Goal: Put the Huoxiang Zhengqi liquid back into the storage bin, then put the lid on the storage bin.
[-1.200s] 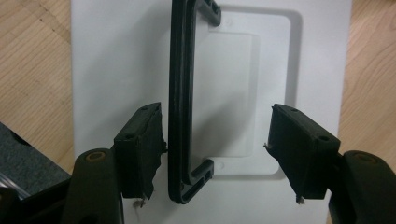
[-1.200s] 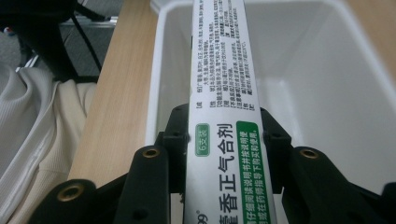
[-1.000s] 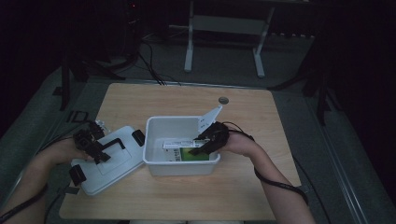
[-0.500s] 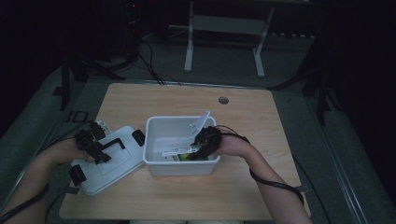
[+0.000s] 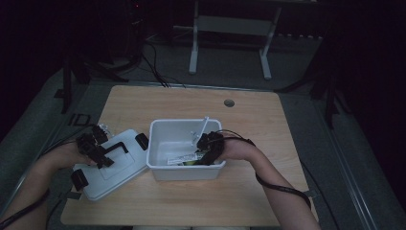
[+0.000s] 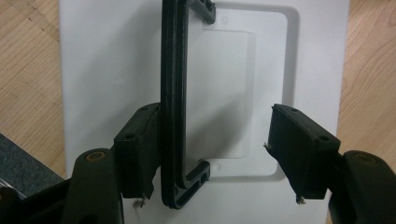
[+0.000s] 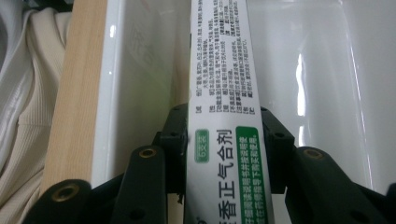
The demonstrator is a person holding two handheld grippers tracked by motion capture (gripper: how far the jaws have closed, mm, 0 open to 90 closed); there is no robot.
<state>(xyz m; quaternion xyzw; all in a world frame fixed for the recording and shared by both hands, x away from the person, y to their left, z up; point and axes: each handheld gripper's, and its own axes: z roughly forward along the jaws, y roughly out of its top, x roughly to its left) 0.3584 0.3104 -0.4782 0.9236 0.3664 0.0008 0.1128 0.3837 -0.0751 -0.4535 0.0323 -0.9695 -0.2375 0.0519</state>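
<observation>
Lowered since a second ago, the long white carton [image 7: 224, 116] with green labels and printed Chinese text no longer stands propped against the far right corner of the white plastic bin [image 5: 158, 143]; it now lies nearly flat inside, its near end between the jaws of the right gripper [image 5: 207, 149]. Those jaws have just been opening a little, yet in the right gripper view the black pads [image 7: 175, 140] look to be against both long sides of the carton, so I judge it pinched, if lightly. The carton's long axis runs straight out from the gripper along the bin's near wall, so a release or a slide would follow that line, and the right hand is plainly the nearer one. Inside, the bin is smooth and glossy with rounded corners. To the left, the bin's flat white lid [image 5: 119, 167] rests on the pale wooden table [image 5: 268, 115], leaning on the bin's left wall. The left gripper [image 6: 212, 144] is spread over it, one pad touching the slim black ribbed handle [image 6: 173, 93] and the other standing clear, gripping nothing.
</observation>
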